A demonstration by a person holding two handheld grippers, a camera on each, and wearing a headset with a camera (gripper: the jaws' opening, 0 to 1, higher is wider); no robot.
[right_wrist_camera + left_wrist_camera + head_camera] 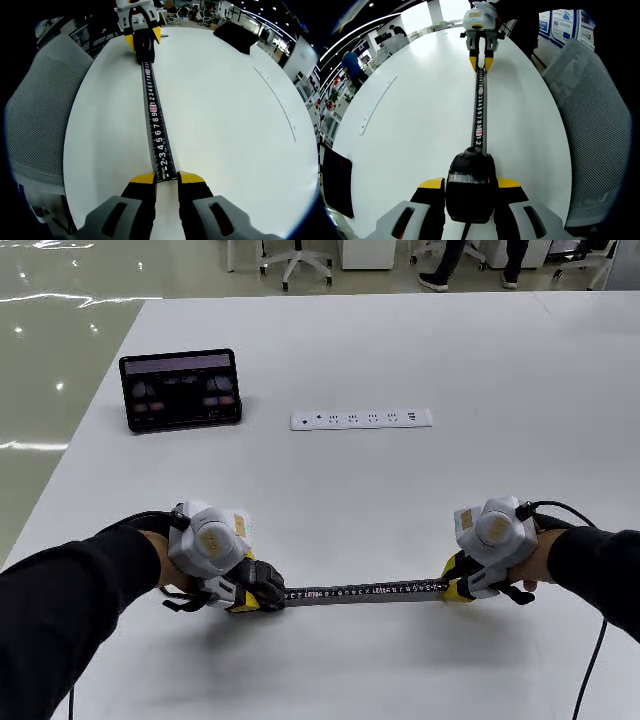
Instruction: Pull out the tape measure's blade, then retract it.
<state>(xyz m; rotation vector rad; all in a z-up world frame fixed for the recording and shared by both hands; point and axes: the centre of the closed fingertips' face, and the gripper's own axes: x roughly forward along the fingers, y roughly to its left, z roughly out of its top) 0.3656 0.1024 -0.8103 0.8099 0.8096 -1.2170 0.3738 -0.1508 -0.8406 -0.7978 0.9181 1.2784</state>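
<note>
Head view puts the tape measure case (262, 585) low in the frame and left of centre, lying on the white table (400, 350) with the left gripper (245, 597) closed around its sides. From the case the blade (365, 591) runs straight toward the right of the frame, close over the tabletop, and ends at the right gripper (455, 587), whose yellow tips are pinched on the blade's free end. We read the blade's long axis as the thing that matters. It lies along the line from one gripper to the other, and in each gripper view it climbs from that gripper's own jaws straight up the middle of the frame to the other gripper near the top. The two grippers stand well apart, so we judge the pull-out to be well along, though we cannot tell whether more blade is meant to come out. For the retraction, the right gripper has the free end and is the one to travel. We would bring it back along the same line toward the case, holding the case steady and feeding the blade in without letting it snap or bow sideways. A tablet (181, 389) and a power strip (362, 419) lie higher in the head view, well clear of this line.
</note>
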